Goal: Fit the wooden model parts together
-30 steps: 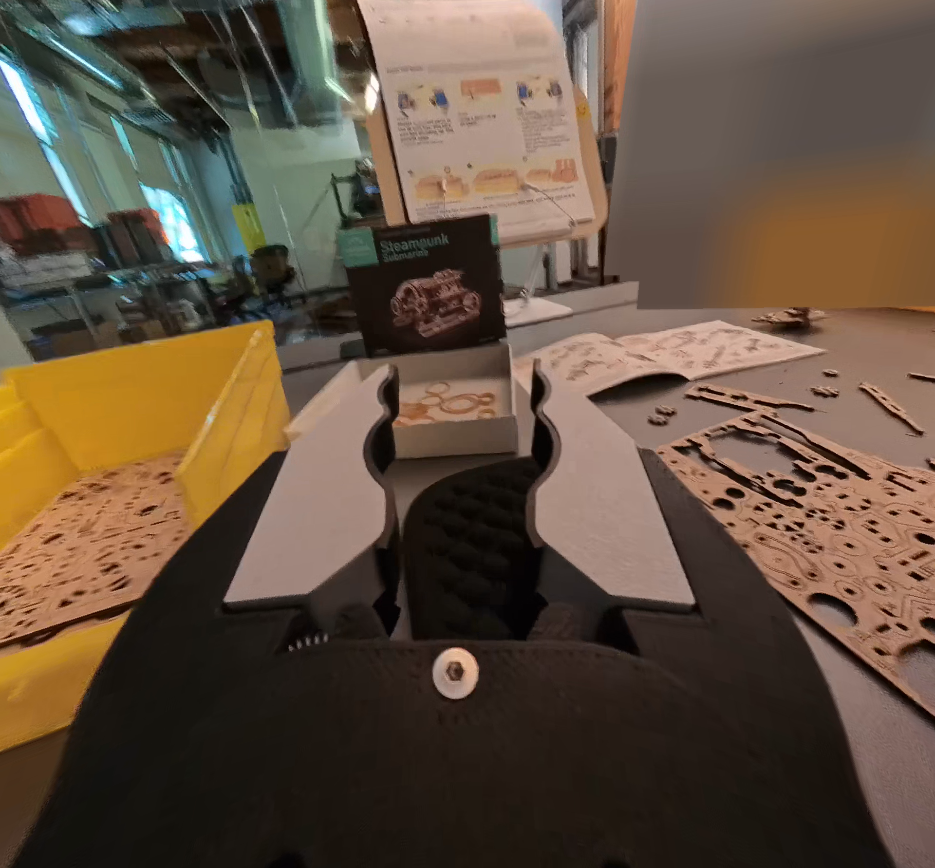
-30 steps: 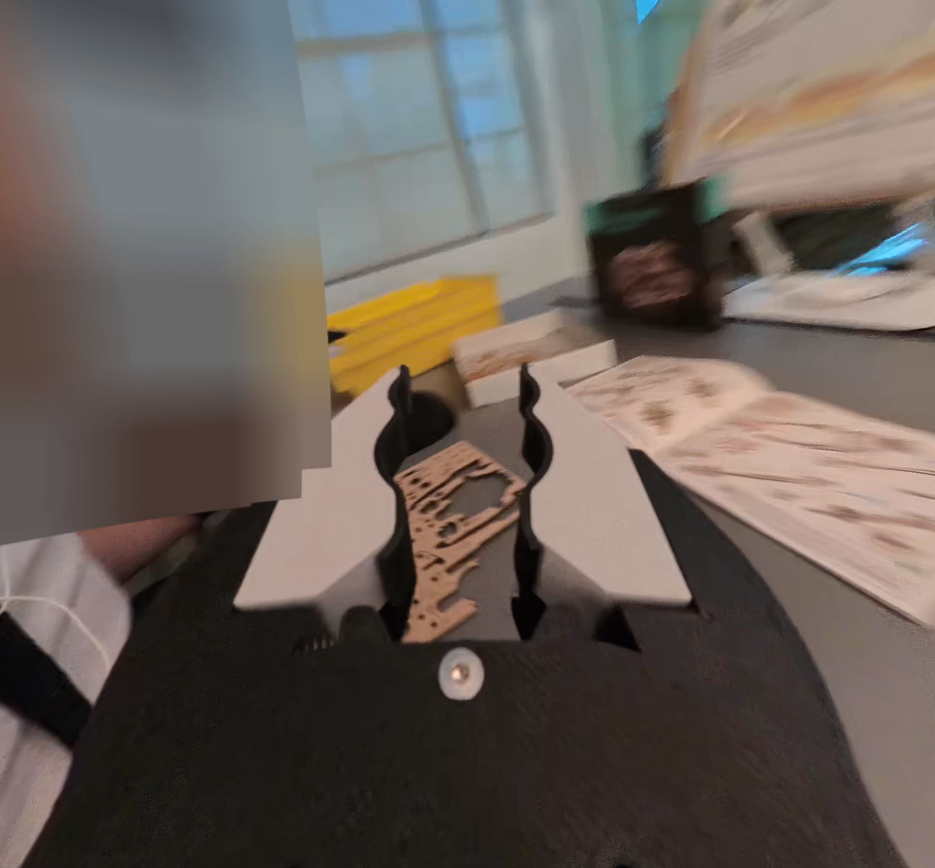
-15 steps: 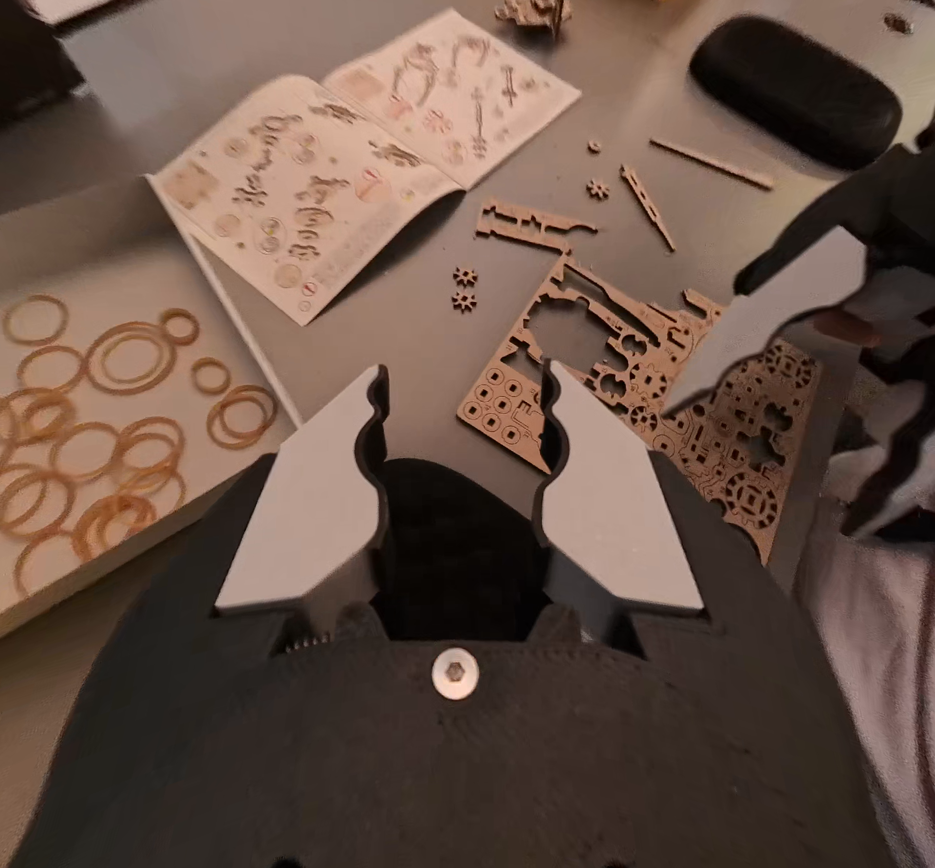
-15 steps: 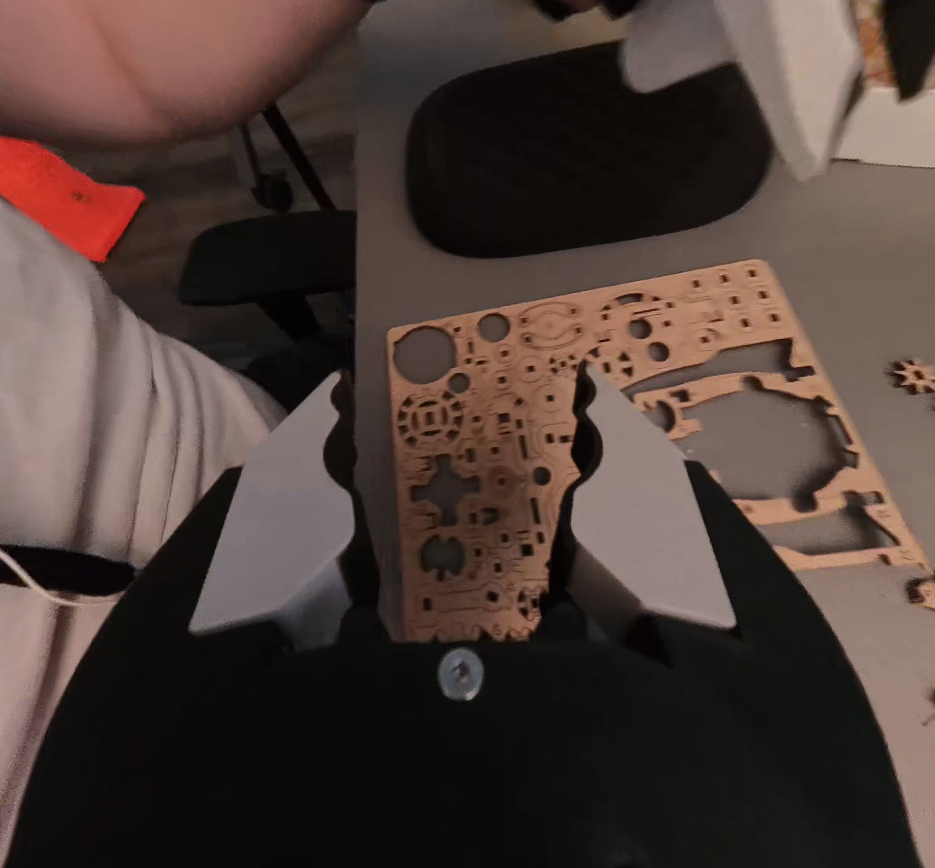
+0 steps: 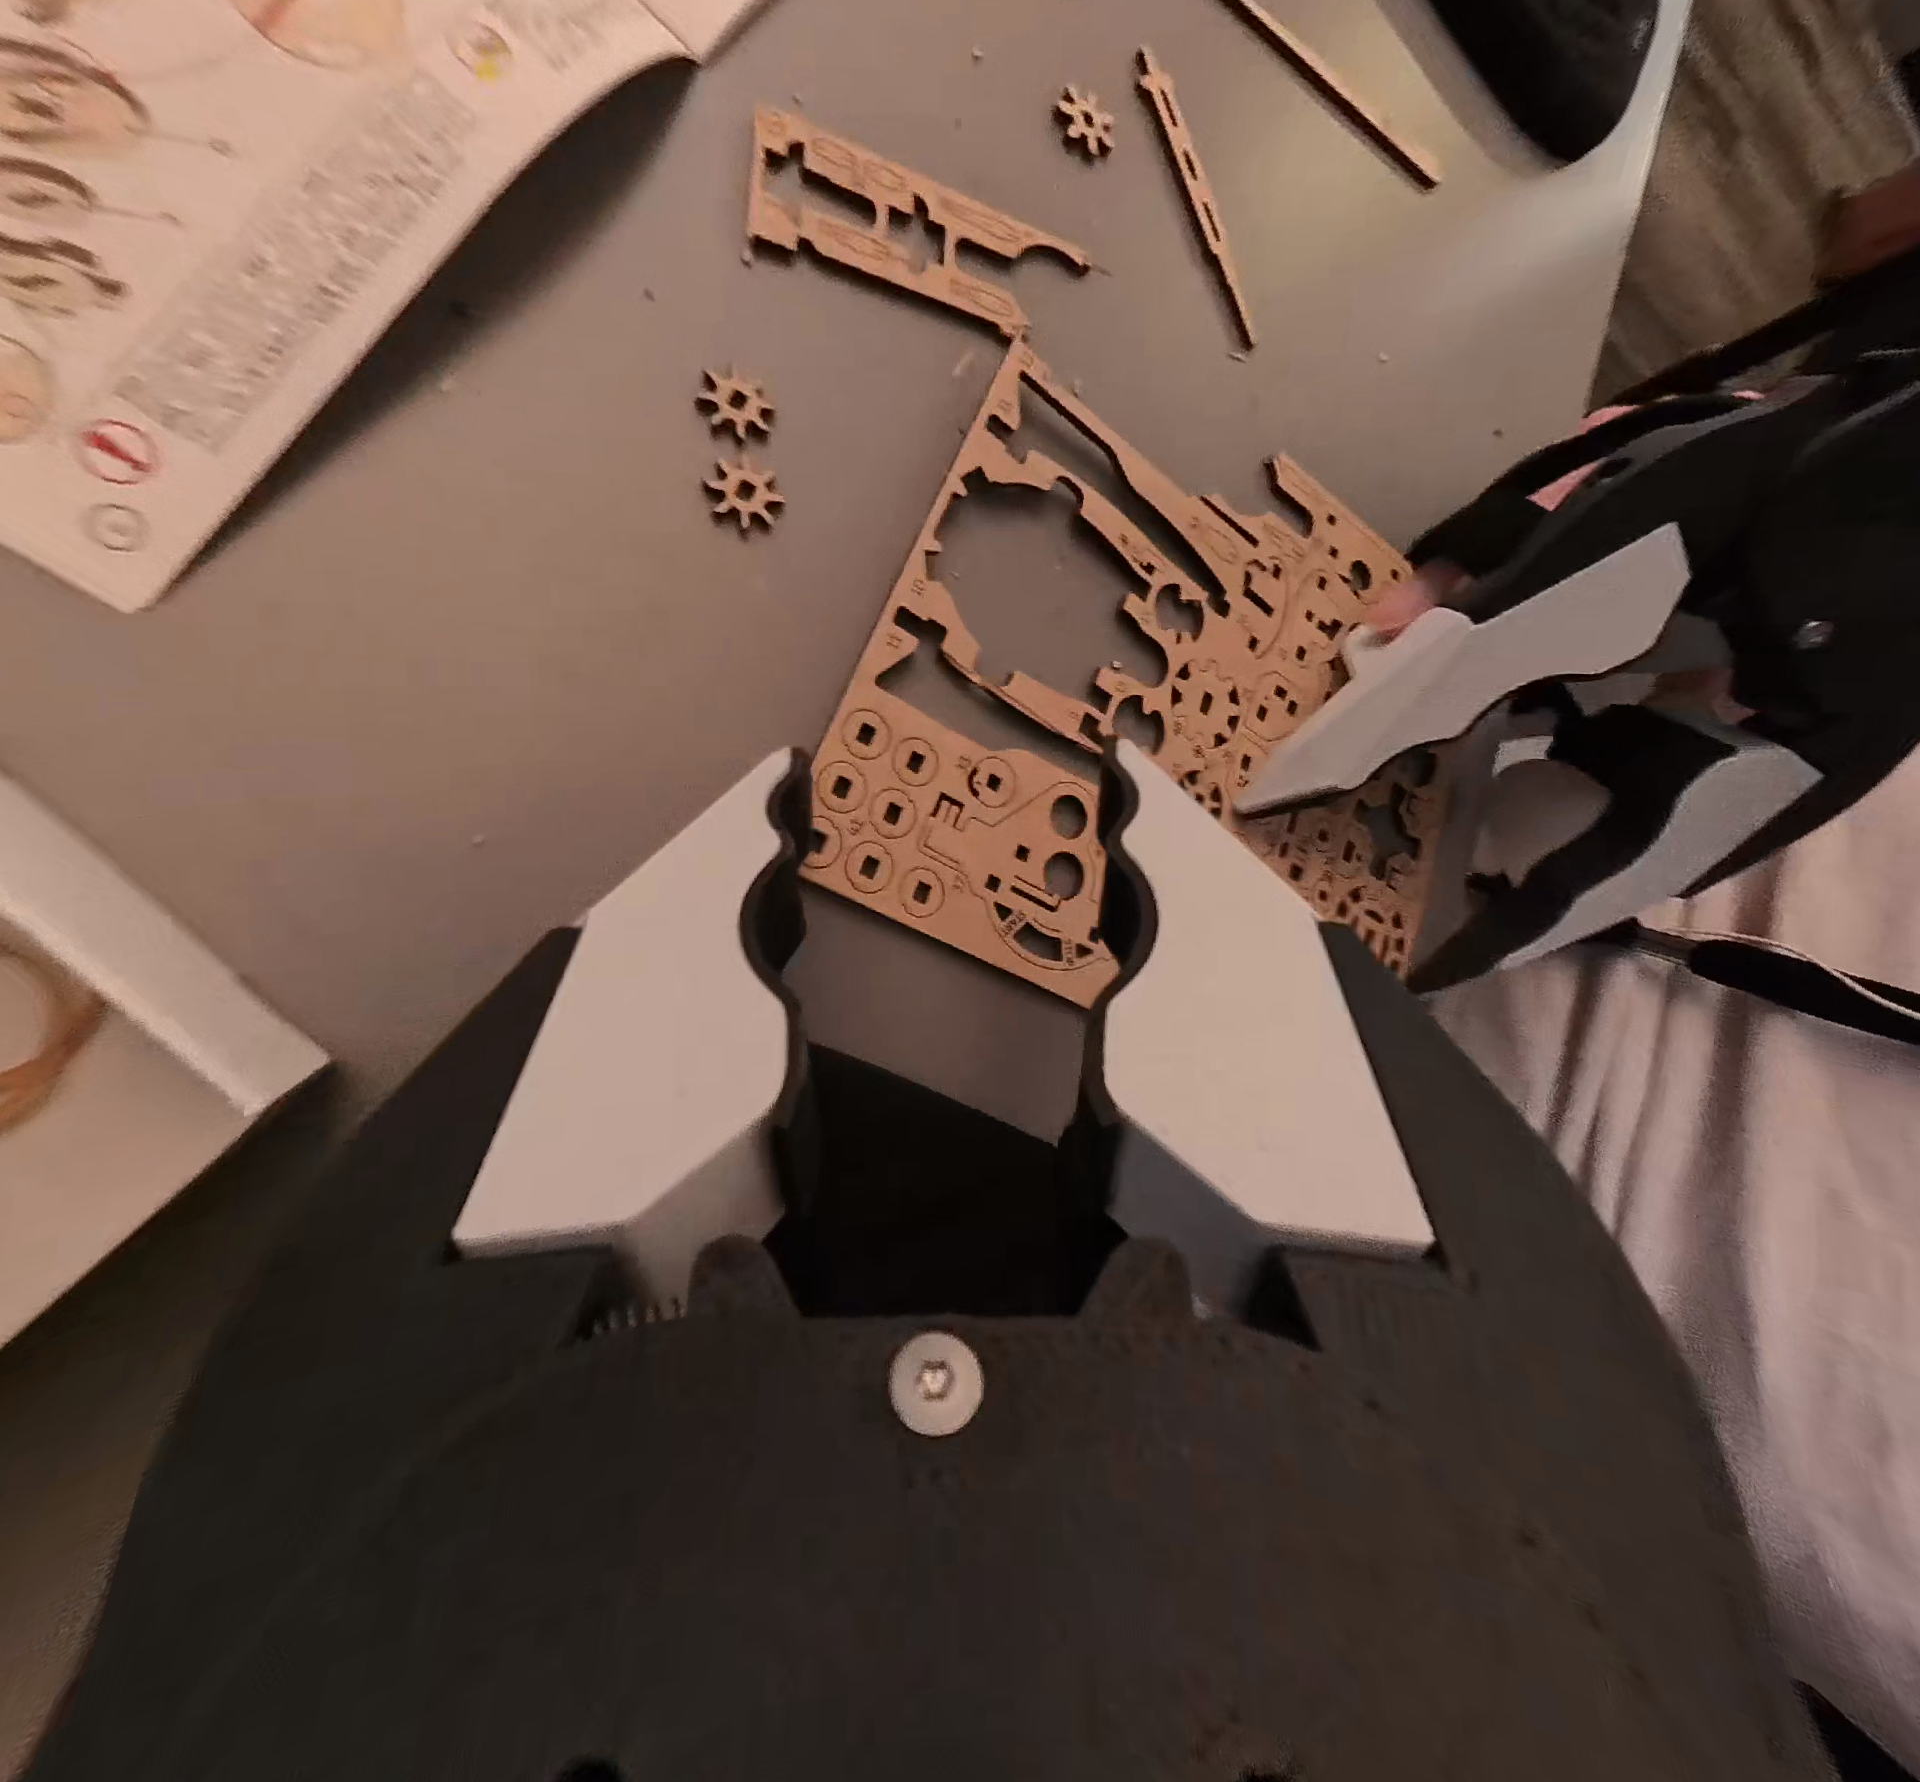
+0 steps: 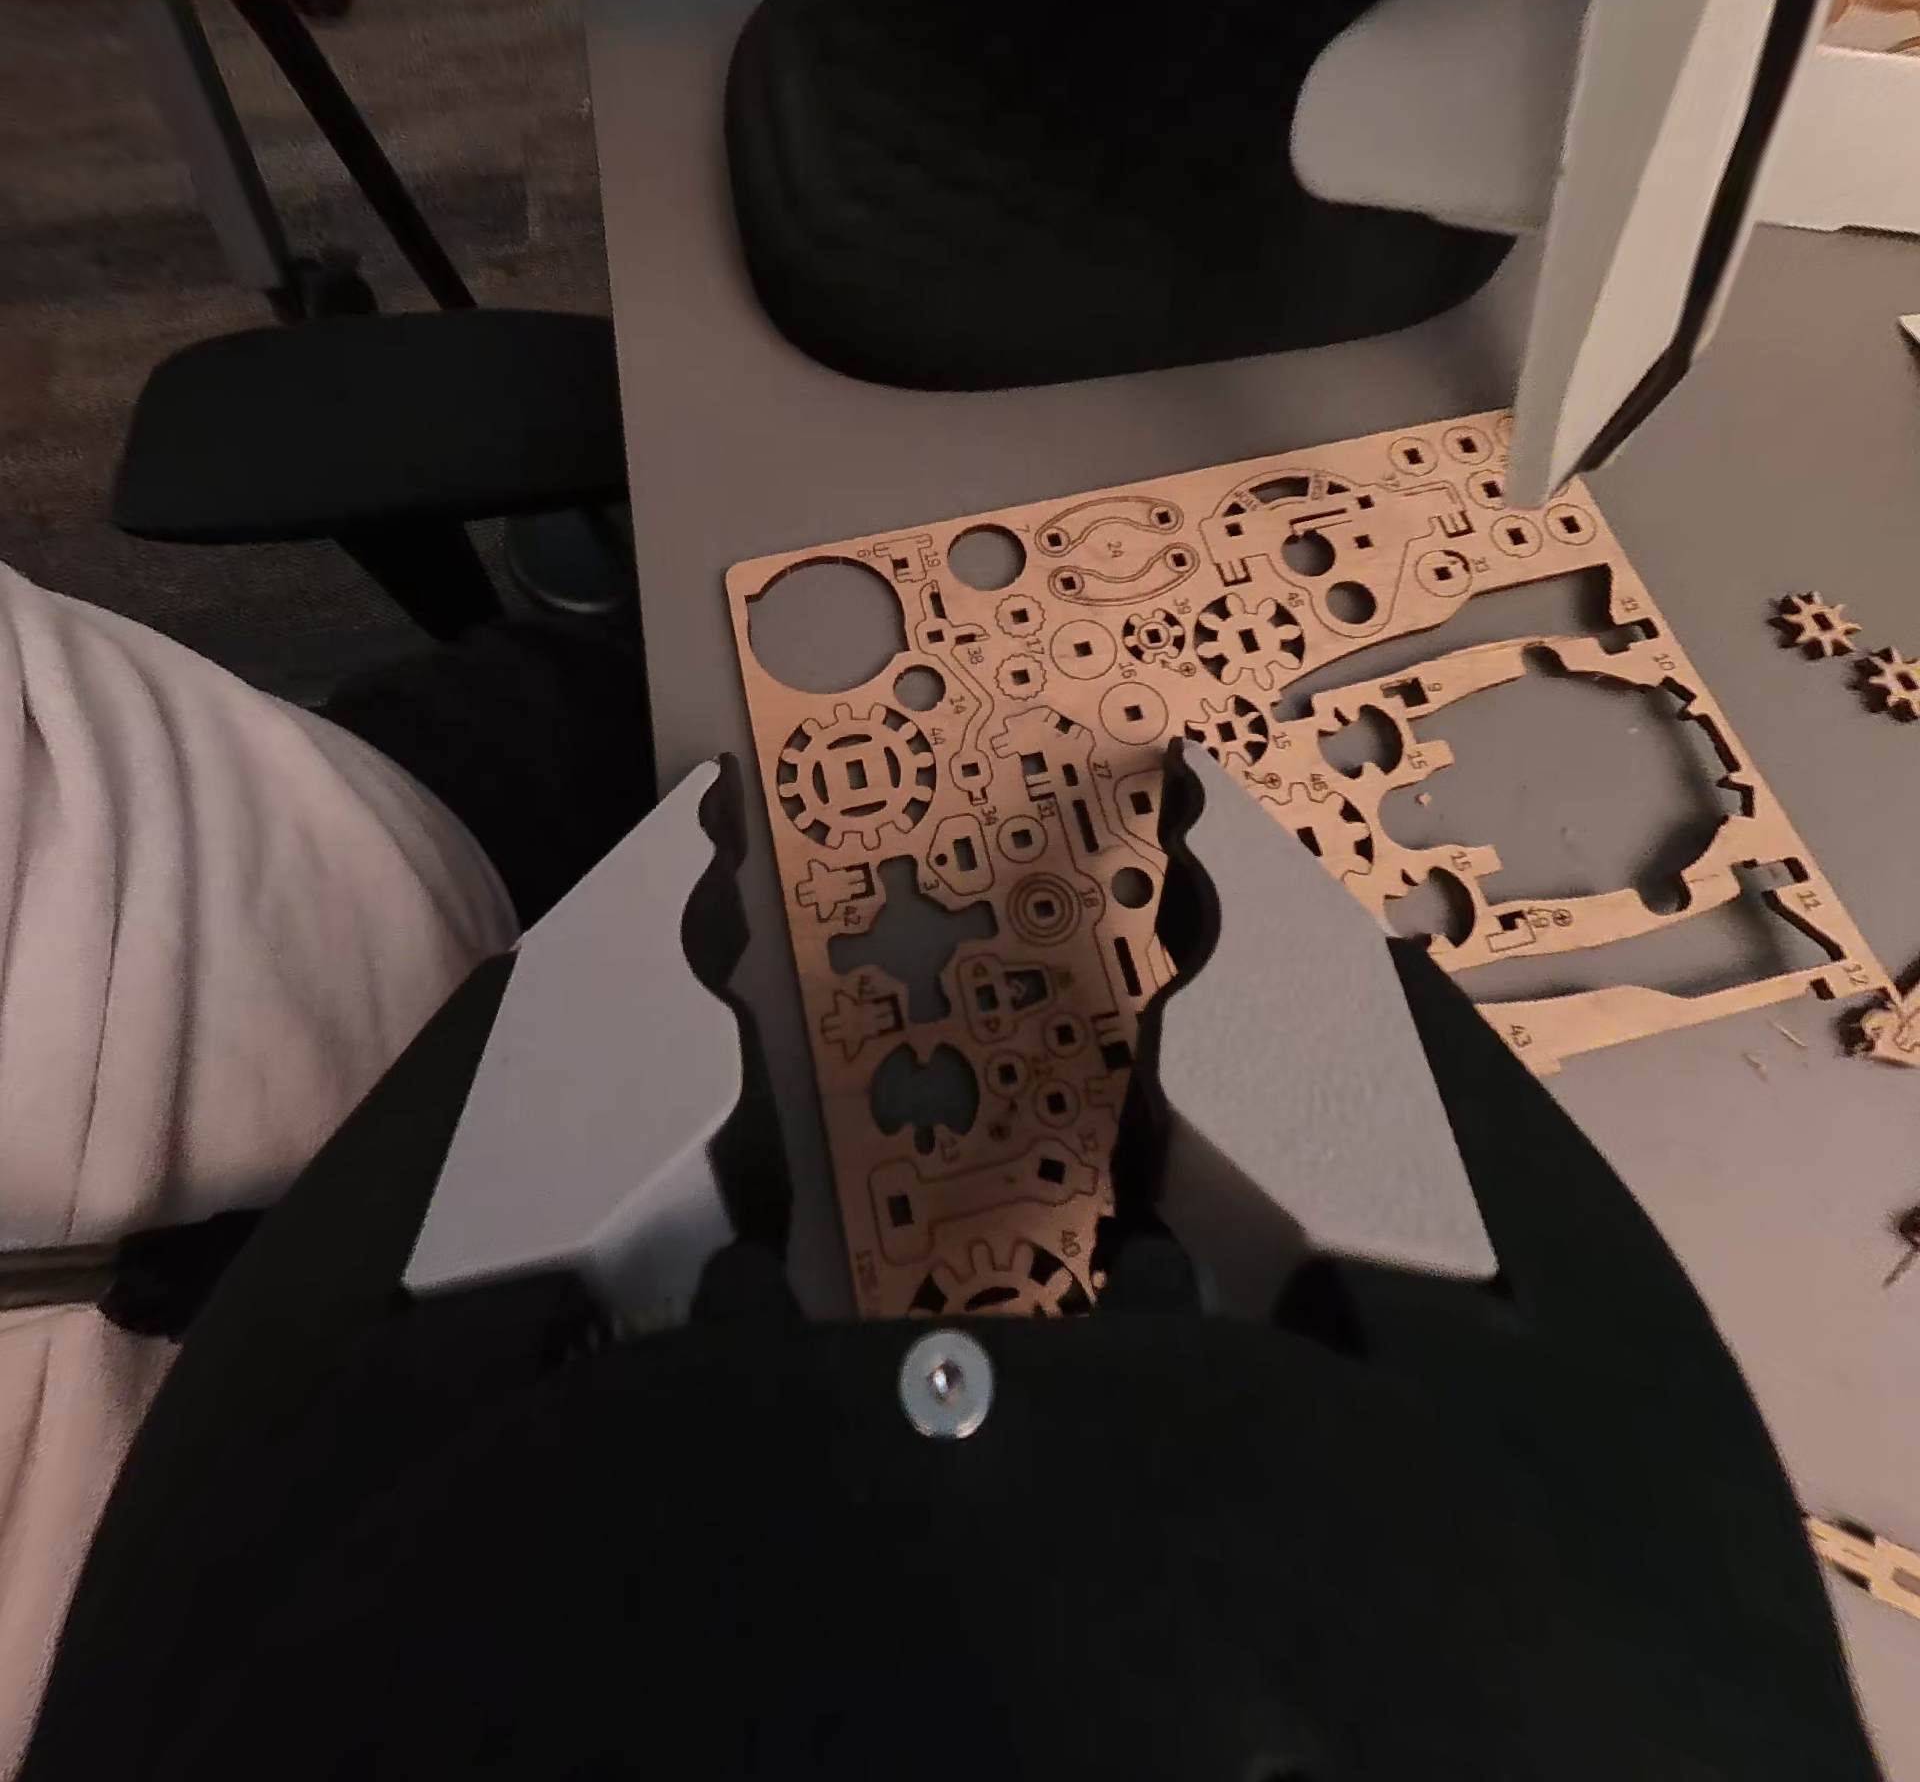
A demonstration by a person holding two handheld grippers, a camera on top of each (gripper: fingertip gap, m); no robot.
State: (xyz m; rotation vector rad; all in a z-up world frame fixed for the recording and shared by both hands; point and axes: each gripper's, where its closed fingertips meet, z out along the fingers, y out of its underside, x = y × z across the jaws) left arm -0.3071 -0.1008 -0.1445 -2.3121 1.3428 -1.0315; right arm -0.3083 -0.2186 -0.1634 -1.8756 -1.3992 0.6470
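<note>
A laser-cut wooden parts sheet [image 5: 1039, 693] lies flat on the grey table, with several pieces punched out. In the left wrist view my left gripper [image 5: 951, 776] is open and empty, just above the sheet's near corner. My right gripper [image 5: 1335, 891] is open over the sheet's right side. In the right wrist view my right gripper [image 6: 948, 761] is open above the sheet [image 6: 1039, 652], with nothing held, and my left gripper's fingers [image 6: 1600, 278] hang over the far right corner. Two small wooden gears [image 5: 736, 404] and a cut-out flat part [image 5: 894, 226] lie loose beyond the sheet.
An open instruction booklet [image 5: 312, 122] lies at the far left and a white box lid [image 5: 104, 1005] at the near left. A black padded case [image 6: 1039, 174] lies by the table edge. Thin wooden strips [image 5: 1195, 194] lie nearby. A person's white-clothed lap [image 6: 208, 901] and a chair armrest [image 6: 364, 423] are beside the table.
Both grippers tilted from looking level across the table to looking down, then dropped closer to the wooden sheet. Both stay open and empty.
</note>
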